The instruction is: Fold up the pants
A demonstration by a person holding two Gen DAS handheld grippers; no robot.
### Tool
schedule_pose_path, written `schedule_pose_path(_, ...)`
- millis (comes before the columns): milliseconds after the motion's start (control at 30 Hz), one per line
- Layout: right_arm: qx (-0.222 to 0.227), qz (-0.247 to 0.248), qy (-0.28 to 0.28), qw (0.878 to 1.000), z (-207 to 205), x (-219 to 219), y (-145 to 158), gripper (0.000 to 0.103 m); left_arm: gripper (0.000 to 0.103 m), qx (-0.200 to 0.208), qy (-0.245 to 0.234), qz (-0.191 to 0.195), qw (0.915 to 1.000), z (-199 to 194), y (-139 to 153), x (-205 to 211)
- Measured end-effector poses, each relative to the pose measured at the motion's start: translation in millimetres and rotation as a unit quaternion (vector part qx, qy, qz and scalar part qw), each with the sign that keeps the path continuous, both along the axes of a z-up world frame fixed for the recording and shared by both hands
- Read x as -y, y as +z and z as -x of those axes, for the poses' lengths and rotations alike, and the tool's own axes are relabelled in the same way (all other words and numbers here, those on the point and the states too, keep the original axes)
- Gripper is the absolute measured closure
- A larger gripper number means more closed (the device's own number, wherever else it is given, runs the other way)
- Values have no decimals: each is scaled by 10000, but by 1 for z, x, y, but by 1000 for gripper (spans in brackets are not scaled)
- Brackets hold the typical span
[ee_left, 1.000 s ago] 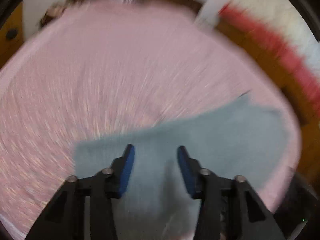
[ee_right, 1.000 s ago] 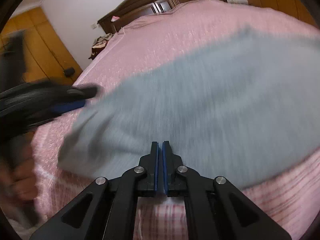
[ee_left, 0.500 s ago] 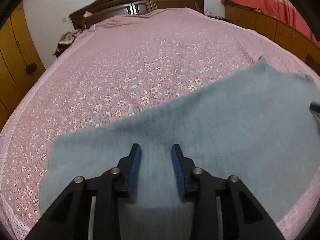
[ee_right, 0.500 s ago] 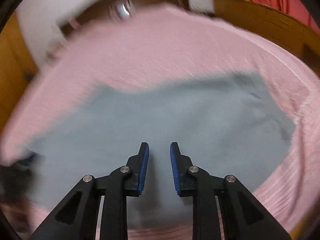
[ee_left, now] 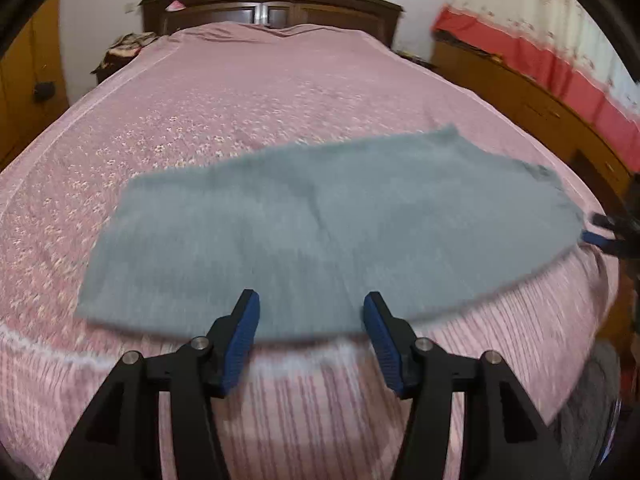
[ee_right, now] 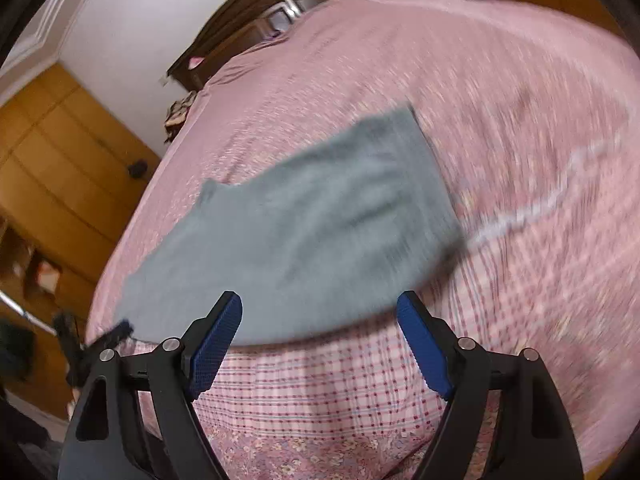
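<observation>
Lying flat near the foot edge of the bed (ee_left: 280, 92), the grey pants (ee_left: 328, 232) are folded over into a broad band on the pink flowered bedspread. The left hand-held gripper (ee_left: 310, 320) hangs just short of the cloth's near edge; its jaws have just been opening and now stand apart with nothing between the blue pads. The pants spread away ahead of it and off to its right, where the tip of the other tool shows at the cloth's far end. The right hand-held gripper (ee_right: 320, 322) sits likewise at the near hem, its jaws having just swung wide, empty, the pants (ee_right: 304, 232) stretching ahead and to its left. Neither pair of pads touches the fabric. Beyond both grippers the dark wooden headboard (ee_left: 272, 4) closes the far end of the bed, with a red-banded curtain (ee_left: 552, 68) off to the left gripper's right.
</observation>
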State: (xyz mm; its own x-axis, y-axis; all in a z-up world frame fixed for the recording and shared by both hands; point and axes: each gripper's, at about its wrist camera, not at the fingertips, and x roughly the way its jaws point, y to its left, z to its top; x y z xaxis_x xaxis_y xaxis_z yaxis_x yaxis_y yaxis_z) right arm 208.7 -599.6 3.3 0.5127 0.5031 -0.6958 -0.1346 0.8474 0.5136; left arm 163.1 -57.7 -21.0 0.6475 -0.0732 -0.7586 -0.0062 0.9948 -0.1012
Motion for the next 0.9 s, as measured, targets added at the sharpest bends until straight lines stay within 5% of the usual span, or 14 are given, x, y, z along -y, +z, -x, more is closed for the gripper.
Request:
schedule_pose_path(167,51,-180,-422,9989,-5,-4,-18,20,40,-6,-42,-840,9965,31,3,8)
schedule_pose_path(467,-233,-1649,-838,9825,-44,-6,-33,4,39,-265,190,-296,9990,47,-4,-5)
schedule_pose_path(600,-424,-2706,-951,9570,-60,15,-49,0,39,-303,161,-373,9987,53,-4,-1)
schedule_pose_path(733,-523,-2836,-1055,9517,-63,18,-51,2,38,-323,152,-421,9985,58,-6,6)
schedule_pose_path(900,-121,-2766,-1136,9542,-27,53,-45,5,36,-302,73,-487,9983,66,-6,8)
